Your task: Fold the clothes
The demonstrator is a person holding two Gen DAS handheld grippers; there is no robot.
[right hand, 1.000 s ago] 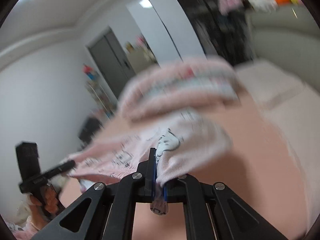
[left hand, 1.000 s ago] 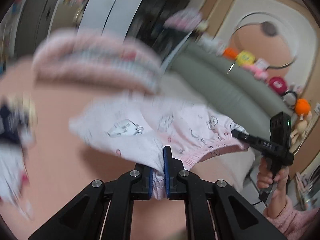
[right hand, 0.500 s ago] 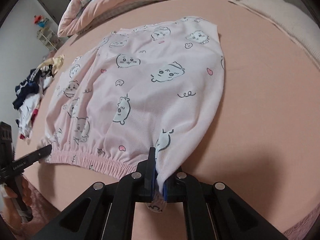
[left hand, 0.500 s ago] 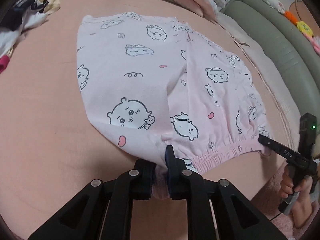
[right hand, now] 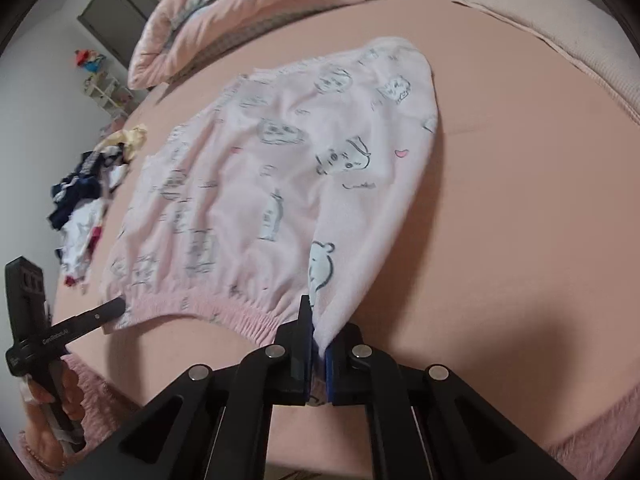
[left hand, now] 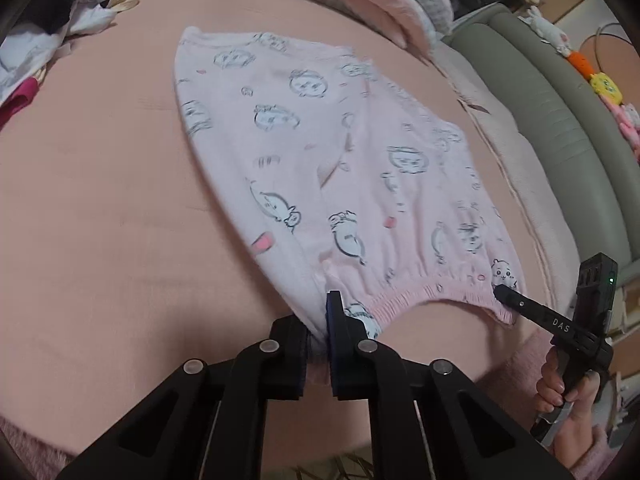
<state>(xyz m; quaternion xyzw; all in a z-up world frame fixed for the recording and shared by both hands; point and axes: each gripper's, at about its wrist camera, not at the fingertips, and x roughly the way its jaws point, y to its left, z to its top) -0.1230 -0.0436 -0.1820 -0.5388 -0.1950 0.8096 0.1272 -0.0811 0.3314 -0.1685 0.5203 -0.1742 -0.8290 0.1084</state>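
Pale pink shorts printed with cartoon animals lie spread on the pink bed, legs pointing away, elastic waistband toward me. My left gripper is shut on the waistband's left corner. My right gripper is shut on the waistband's right corner, and the shorts fill that view too. Each view shows the other gripper's tip at the far waistband corner: the right gripper in the left wrist view, the left gripper in the right wrist view. The waistband sags slightly between them near the bed's front edge.
A heap of other clothes lies at the bed's left side, seen as a pile of clothes in the right wrist view. A folded pink quilt sits at the back. A grey padded headboard with plush toys runs along the right.
The shorts went from hanging in the air to lying spread flat on the bed. Both grippers came down with them and now pull the waistband slightly toward the front edge.
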